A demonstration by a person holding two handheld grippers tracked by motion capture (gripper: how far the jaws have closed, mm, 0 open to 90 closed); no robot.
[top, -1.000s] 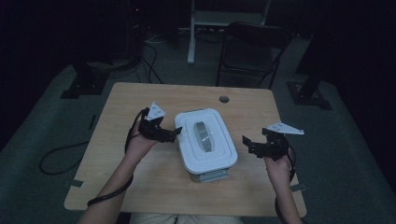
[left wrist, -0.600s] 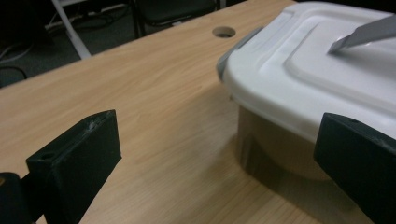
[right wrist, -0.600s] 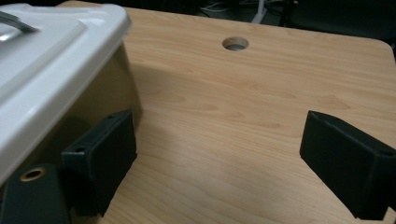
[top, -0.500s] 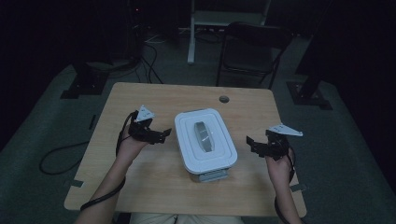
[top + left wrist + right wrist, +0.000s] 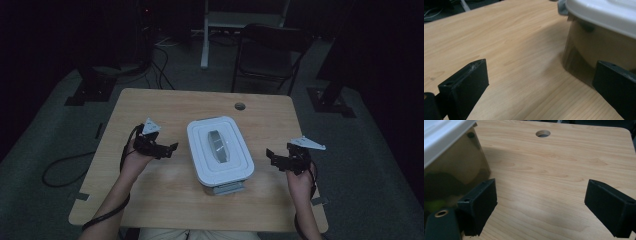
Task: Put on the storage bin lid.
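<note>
A lidded storage box (image 5: 220, 149) with a white lid and see-through walls stands in the middle of the wooden table (image 5: 165, 200). A grey latch sticks out at its near end. My left gripper (image 5: 170, 149) rests on the table a short way left of the box, open and empty. In the left gripper view the box wall (image 5: 584, 50) rises at the right, just beyond the right jaw. My right gripper (image 5: 271, 157) sits to the right of the box, also open with nothing in it. The right gripper view has the box (image 5: 451, 167) at the left, behind the left jaw.
A round cable hole (image 5: 240, 106) is cut in the table near its far edge, also seen from the right gripper (image 5: 543, 133). A dark chair (image 5: 267, 52) and a desk frame stand beyond the table. Cables trail on the floor at the left.
My left gripper has drawn away from the box to the left and come lower toward the near side. The right gripper has shifted slightly. The box has stayed put.
</note>
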